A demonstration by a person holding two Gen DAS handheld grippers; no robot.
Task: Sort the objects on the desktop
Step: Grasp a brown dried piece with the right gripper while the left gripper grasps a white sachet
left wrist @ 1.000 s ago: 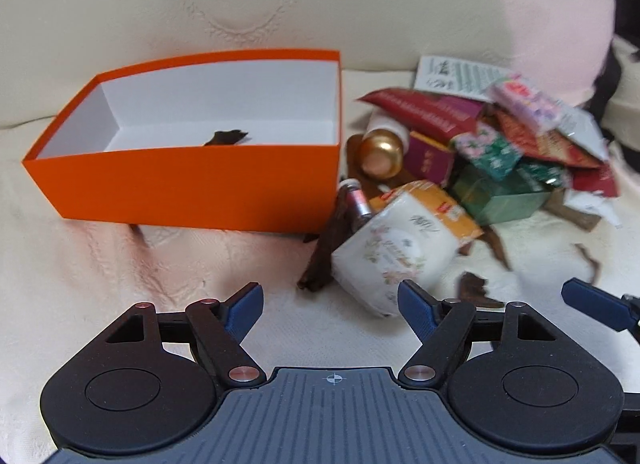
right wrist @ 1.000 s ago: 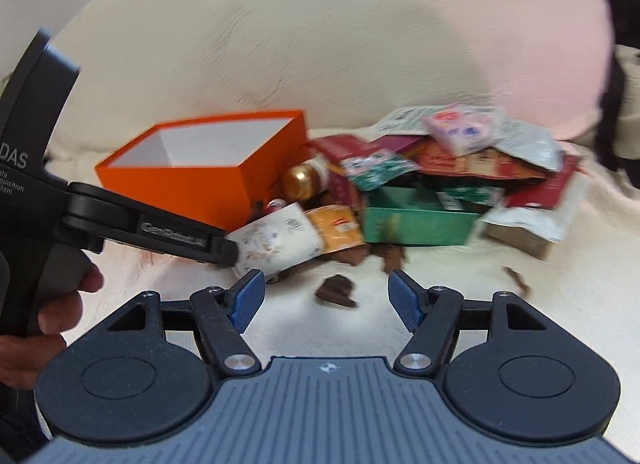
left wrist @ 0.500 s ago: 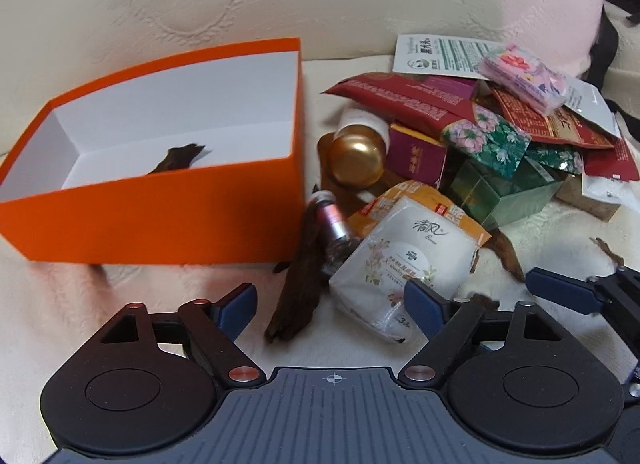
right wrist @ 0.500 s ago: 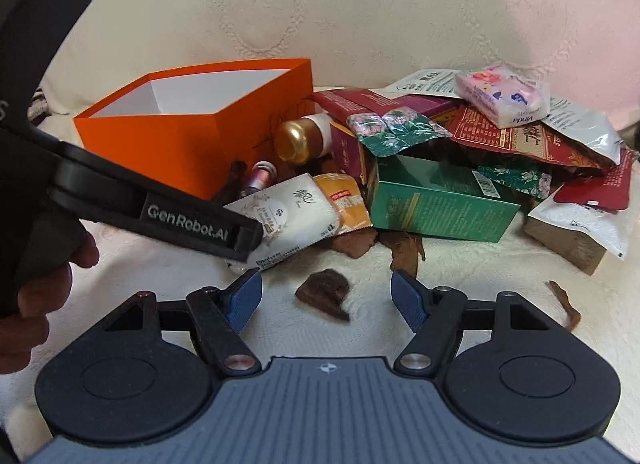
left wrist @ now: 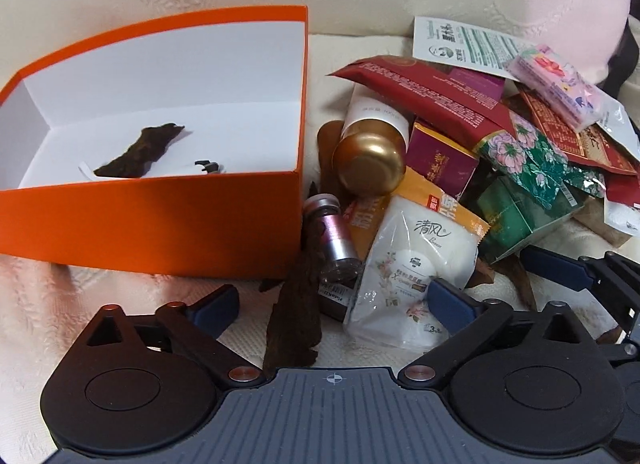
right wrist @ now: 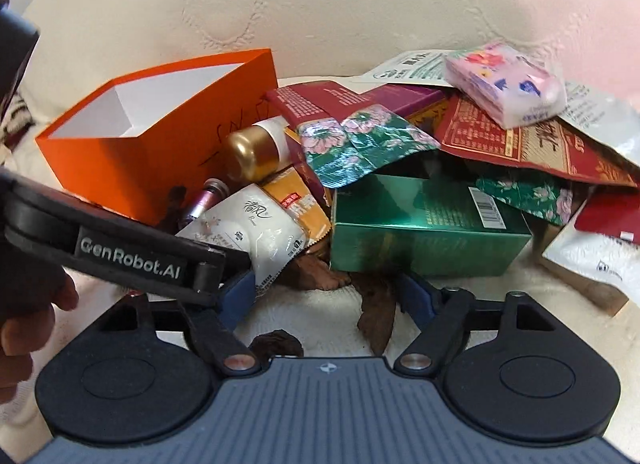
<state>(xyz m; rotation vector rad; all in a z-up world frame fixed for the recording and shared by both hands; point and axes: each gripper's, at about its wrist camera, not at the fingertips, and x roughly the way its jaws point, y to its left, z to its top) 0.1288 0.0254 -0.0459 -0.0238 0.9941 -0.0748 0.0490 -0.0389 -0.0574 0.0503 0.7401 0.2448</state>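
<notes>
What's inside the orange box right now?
In the left wrist view, the orange box holds a dark brown bark-like piece, a white paper strip and a small dark clip-like item. Its near wall hides the front strip of floor.

A box point(left wrist: 160, 219) stands left of a heap of packets point(left wrist: 500, 123) — one bark piece point(left wrist: 140, 151) lies inside it. A bottle point(left wrist: 372, 151) lies just right of the box; before it, a tissue pack point(left wrist: 416, 264) rests beside a vial point(left wrist: 334, 240).
</notes>
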